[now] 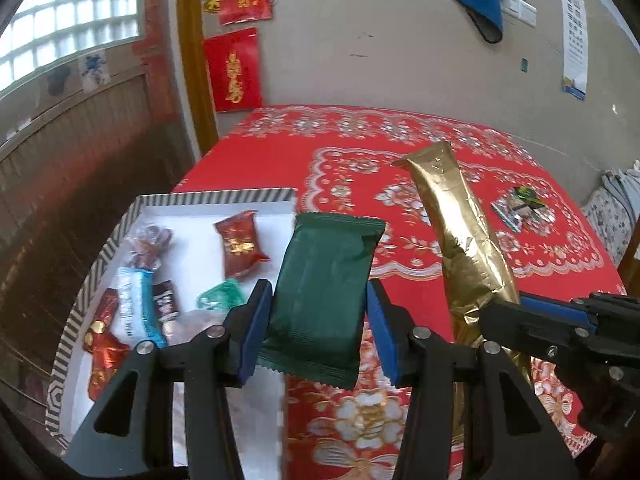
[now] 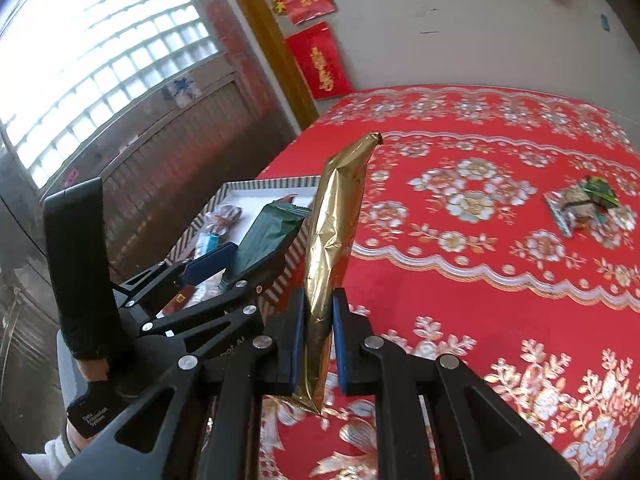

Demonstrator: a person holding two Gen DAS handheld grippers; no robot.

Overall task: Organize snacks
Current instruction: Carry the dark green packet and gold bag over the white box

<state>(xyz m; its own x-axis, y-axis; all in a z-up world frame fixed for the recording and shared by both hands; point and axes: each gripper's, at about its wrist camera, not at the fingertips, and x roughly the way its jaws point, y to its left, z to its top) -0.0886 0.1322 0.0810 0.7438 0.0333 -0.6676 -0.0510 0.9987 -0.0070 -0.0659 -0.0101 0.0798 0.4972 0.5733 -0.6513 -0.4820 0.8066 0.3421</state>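
Grippers: two, left gripper and right gripper.

Packets held: two, one green packet, one long gold packet.

Trays: one striped-rim tray at 9 o'clock on the tablecloth.

Snacks in tray: about eight visible; some blurred, count uncertain.

Loose on cloth: one small green-and-white packet at 2 o'clock.

Both grippers — jaws clamped
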